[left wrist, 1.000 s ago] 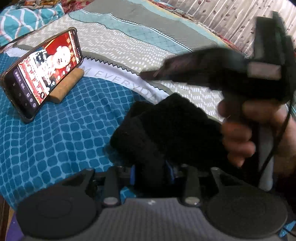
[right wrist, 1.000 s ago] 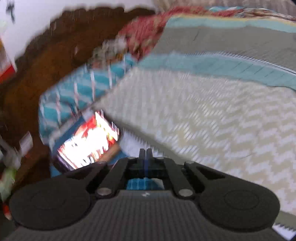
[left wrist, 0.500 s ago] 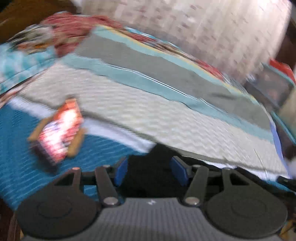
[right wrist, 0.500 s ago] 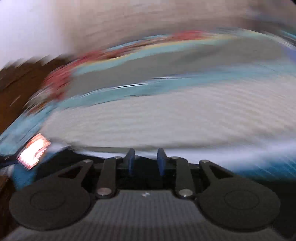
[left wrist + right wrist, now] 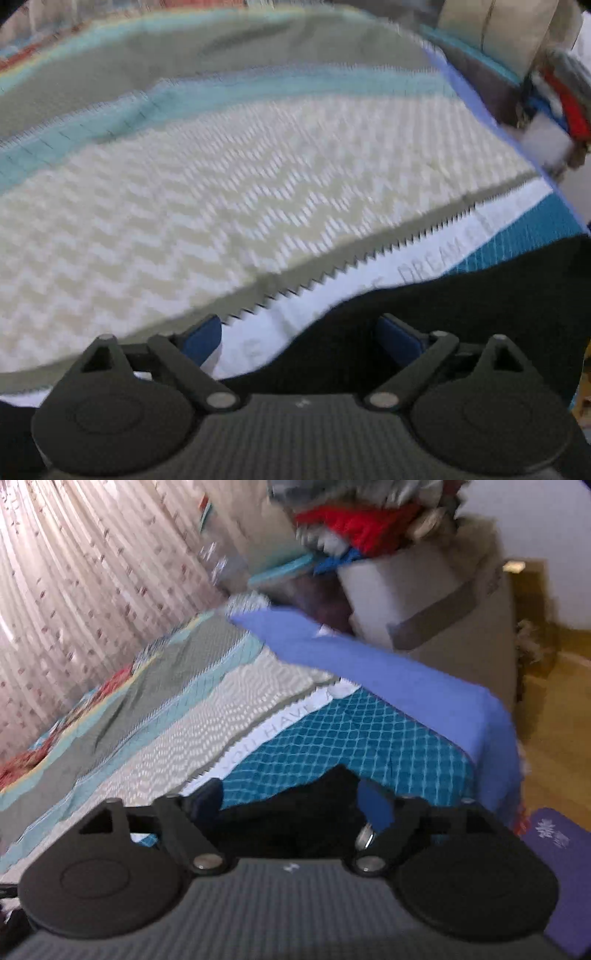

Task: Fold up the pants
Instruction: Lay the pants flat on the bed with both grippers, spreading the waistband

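**Both grippers wide apart over the black pants**

We see our left gripper (image 5: pixel 301 334) with its two blue fingers (image 5: pixel 202 339) spread far apart. It is not pinching anything. The soft black cloth pants (image 5: pixel 461 306) lie low and to the right in the left view. The cloth runs under the right-hand blue finger and into the gap between the two. We cannot tell if that finger touches the cloth.

The pants lie on a bed cover with many stripes (image 5: pixel 229 206). There is a cream zigzag stripe, a white stripe with grey letters (image 5: pixel 417 266), and a teal part with little squares. The left view is a bit blurry.

Our right gripper (image 5: pixel 295 805) is spread apart too. Its blue fingers (image 5: pixel 375 806) stand on each side of a bump of the black pants (image 5: pixel 295 812). The cloth fills the gap, but the fingers are not squeezed shut on it.

In the right view the teal squares part (image 5: pixel 362 734) sits just past the pants. A plain blue sheet (image 5: pixel 388 679) hangs over the edge of the bed. Past the bed is a pale curtain with small dots (image 5: pixel 85 576). A pile of red, white and blue things (image 5: pixel 354 528) sits on a grey box. A brown wood floor (image 5: pixel 554 716) is on the right.
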Action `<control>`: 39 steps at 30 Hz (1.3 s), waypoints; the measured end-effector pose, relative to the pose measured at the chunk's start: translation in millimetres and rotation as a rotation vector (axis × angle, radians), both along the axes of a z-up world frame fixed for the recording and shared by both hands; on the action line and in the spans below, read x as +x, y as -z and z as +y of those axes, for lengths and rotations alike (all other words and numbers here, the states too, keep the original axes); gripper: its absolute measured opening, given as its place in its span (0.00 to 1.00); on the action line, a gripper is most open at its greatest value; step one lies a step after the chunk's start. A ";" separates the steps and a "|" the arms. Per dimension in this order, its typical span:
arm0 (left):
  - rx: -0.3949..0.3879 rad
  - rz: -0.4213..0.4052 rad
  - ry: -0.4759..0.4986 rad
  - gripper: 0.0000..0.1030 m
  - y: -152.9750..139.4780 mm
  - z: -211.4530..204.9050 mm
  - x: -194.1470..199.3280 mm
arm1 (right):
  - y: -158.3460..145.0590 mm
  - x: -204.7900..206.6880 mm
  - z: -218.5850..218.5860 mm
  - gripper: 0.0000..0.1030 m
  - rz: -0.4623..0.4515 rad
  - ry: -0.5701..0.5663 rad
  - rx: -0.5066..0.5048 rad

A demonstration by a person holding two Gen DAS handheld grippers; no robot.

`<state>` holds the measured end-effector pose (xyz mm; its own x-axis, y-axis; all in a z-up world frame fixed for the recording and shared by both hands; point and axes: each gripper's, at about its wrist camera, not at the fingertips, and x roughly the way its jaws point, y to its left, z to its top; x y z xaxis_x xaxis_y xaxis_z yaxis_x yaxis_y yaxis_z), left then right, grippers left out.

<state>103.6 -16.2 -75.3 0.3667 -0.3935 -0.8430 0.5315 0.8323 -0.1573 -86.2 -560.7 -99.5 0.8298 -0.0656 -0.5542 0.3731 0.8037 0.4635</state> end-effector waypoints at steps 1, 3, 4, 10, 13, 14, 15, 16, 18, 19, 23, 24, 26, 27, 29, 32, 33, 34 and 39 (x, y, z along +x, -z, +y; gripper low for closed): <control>0.000 0.028 0.004 0.92 5.3 -4.0 2.6 | 3.4 7.2 -12.3 0.83 0.021 -0.013 0.002; 0.012 0.047 0.008 0.89 12.1 -12.0 -0.3 | 12.3 17.0 -25.1 0.83 0.034 -0.065 0.040; 0.027 0.030 0.007 0.79 12.5 -15.5 -5.0 | 18.1 16.2 -26.0 0.83 0.042 -0.098 0.070; 0.052 -0.060 -0.106 0.18 1.7 -25.1 -31.5 | 28.8 4.5 -4.4 0.41 0.005 -0.197 -0.055; 0.108 -0.156 -0.185 0.13 -12.8 -39.7 -47.4 | 10.3 3.0 7.1 0.29 -0.063 -0.197 -0.117; 0.103 -0.190 -0.205 0.12 -23.7 -42.2 -49.6 | 0.1 6.9 7.0 0.27 -0.103 -0.192 -0.136; 0.080 -0.220 -0.221 0.12 -36.7 -42.1 -50.5 | -14.2 9.7 6.4 0.24 -0.149 -0.177 -0.155; 0.061 -0.246 -0.237 0.12 -49.0 -43.3 -47.3 | -24.4 15.4 5.1 0.23 -0.184 -0.166 -0.169; 0.030 -0.291 -0.279 0.12 -70.4 -38.7 -36.9 | -46.9 31.3 7.0 0.23 -0.245 -0.159 -0.219; 0.018 -0.295 -0.300 0.12 -76.0 -36.0 -29.9 | -54.8 42.2 8.6 0.23 -0.257 -0.152 -0.235; 0.065 -0.266 -0.380 0.12 -58.5 -41.6 14.3 | -49.5 109.4 14.1 0.23 -0.182 -0.131 -0.241; 0.087 -0.237 -0.394 0.13 -47.0 -46.6 28.2 | -37.1 131.1 15.3 0.24 -0.127 -0.127 -0.248; 0.158 -0.175 -0.404 0.18 -17.1 -58.0 54.1 | -10.1 161.5 19.2 0.29 -0.007 -0.111 -0.258; 0.214 -0.167 -0.413 0.19 -4.4 -63.5 63.2 | 8.9 176.8 17.7 0.41 0.074 -0.097 -0.266; 0.286 -0.164 -0.432 0.22 12.6 -68.0 71.6 | 24.1 175.5 12.9 0.61 0.102 -0.036 -0.266; 0.218 -0.161 -0.418 0.35 -4.0 -57.4 59.8 | 6.8 142.4 -6.9 0.65 -0.013 0.036 -0.132; 0.188 -0.176 -0.401 0.39 -15.0 -51.2 52.1 | -3.0 128.1 -10.6 0.65 -0.056 0.057 -0.127; 0.169 -0.195 -0.391 0.41 -25.9 -45.1 44.0 | -11.2 112.2 -13.2 0.65 -0.096 0.068 -0.121; 0.003 -0.197 -0.357 0.45 -67.9 9.6 -10.0 | -29.8 26.8 -15.2 0.43 -0.219 0.048 0.018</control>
<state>93.6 -6.6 -7.3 0.6347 -0.2097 -0.7438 0.2285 0.9704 -0.0785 -59.4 -575.9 -69.7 0.9265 -0.0996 -0.3628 0.2997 0.7785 0.5515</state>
